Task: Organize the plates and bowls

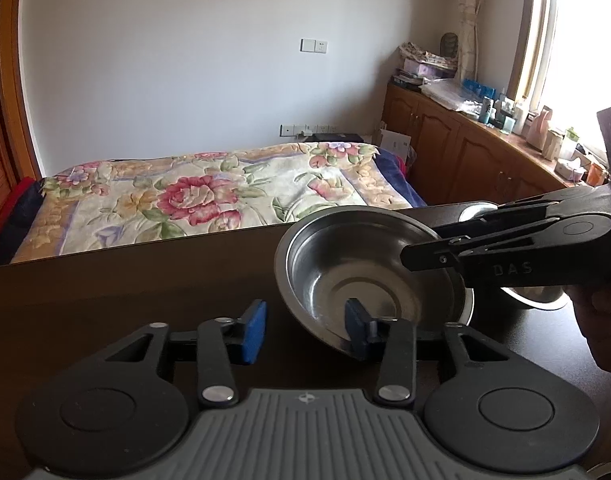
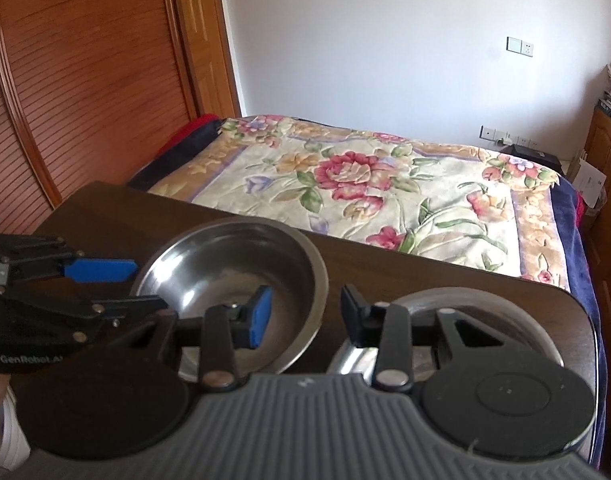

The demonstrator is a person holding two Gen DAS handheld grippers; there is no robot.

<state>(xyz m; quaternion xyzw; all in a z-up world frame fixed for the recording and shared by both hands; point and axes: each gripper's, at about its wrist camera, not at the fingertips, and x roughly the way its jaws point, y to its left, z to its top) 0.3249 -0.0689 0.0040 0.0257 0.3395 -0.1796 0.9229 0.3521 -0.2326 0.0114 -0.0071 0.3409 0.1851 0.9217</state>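
A steel bowl [image 1: 365,276] sits tilted on the dark table [image 1: 145,280]; it also shows in the right wrist view [image 2: 241,276]. My left gripper [image 1: 305,326] is open, its right finger inside the bowl and its left finger outside over the table. My right gripper [image 2: 305,316] is open, its jaws straddling the bowl's right rim, one blue pad [image 2: 261,316] inside the bowl. A second steel dish [image 2: 445,320] lies under my right gripper, partly hidden.
The table's far edge [image 2: 385,250] borders a bed with a floral blanket [image 2: 365,192]. A wooden sliding door [image 2: 65,80] stands at the left. A cluttered wooden cabinet [image 1: 485,148] runs under the window.
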